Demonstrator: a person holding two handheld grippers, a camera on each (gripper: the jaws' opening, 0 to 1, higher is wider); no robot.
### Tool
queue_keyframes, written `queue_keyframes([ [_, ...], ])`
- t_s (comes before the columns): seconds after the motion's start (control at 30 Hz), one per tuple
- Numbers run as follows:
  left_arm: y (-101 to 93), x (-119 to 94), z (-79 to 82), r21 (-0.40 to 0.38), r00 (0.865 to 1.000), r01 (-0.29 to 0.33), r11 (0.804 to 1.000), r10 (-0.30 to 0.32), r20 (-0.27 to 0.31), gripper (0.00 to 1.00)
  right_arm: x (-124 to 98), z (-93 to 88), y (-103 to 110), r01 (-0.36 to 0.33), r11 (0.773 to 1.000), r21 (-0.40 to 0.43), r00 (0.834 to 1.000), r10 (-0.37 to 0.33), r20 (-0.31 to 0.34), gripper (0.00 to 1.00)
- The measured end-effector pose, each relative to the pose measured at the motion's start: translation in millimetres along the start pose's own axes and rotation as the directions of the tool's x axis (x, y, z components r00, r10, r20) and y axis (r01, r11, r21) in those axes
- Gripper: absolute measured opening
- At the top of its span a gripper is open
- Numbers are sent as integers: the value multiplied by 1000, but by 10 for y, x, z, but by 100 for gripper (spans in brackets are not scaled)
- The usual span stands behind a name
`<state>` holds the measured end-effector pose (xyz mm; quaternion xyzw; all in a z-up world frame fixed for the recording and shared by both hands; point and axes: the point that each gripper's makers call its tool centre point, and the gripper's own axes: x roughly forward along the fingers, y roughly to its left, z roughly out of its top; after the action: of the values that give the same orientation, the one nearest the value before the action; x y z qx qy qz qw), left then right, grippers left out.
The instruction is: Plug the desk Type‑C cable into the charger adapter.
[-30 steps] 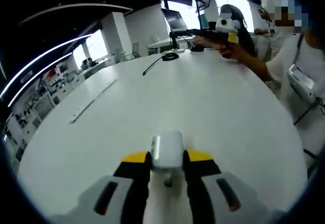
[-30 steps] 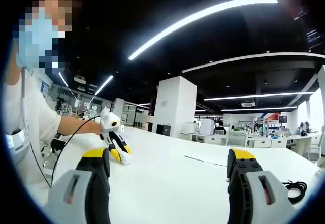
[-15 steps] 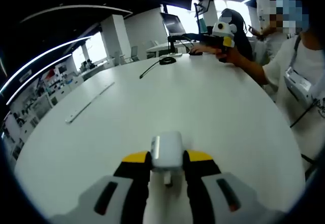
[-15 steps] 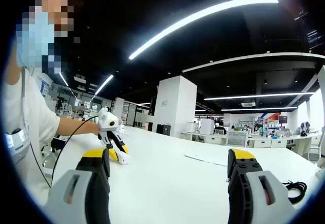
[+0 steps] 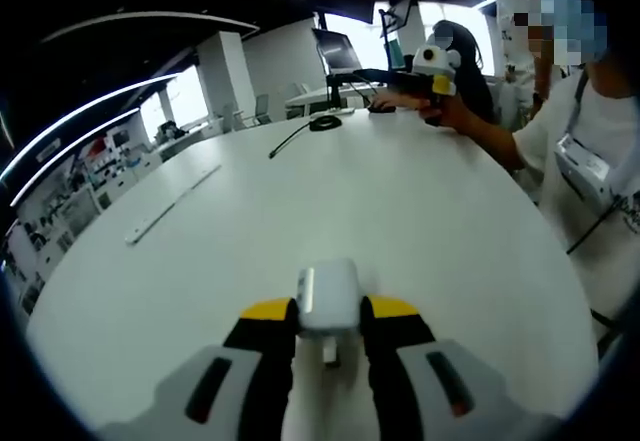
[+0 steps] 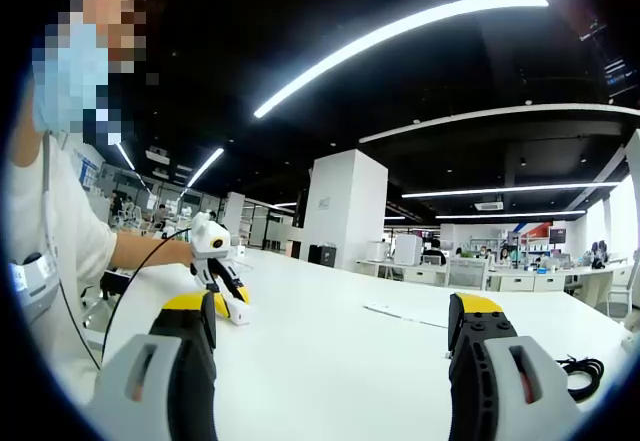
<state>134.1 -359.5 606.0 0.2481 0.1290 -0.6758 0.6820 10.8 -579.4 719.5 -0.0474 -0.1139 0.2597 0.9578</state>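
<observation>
Adapter (image 5: 329, 298), white and blocky, sits clamped between the left gripper (image 5: 330, 323) jaws above the table's (image 5: 400, 211) near edge. Right gripper (image 6: 335, 333) gapes wide, empty. The black cable (image 5: 297, 133) lies coiled at the far edge: light, floppy, best pinched just behind its stiff plug.

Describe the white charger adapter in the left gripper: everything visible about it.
The charger adapter is a small white block with rounded corners, smooth and plastic-looking, with a greyish side face at its left. It sits clamped between the yellow-tipped jaws of the left gripper, just over the white table. No cable is plugged into it. In the right gripper view it shows as a small white piece at the jaw tips, close to the tabletop.
</observation>
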Motion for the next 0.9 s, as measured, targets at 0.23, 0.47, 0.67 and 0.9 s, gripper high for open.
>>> queue_keyframes([
  [0.23,-9,-5,5,-6,1000,3,1000,-3,9,26,5,-6,-1,-1,1000,-2,1000,1,-5,99],
  [0.47,-10,-10,4,-17,1000,-6,1000,6,25,26,6,-3,-2,-1,1000,-1,1000,1,-3,99],
  [0.67,-31,-5,3,-22,1000,-6,1000,7,30,26,6,-6,-4,-1,1000,-1,1000,1,-5,99],
  [0.9,-33,-20,-2,-24,999,-4,1000,5,37,26,11,-19,-4,0,1000,-1,1000,0,-9,99],
])
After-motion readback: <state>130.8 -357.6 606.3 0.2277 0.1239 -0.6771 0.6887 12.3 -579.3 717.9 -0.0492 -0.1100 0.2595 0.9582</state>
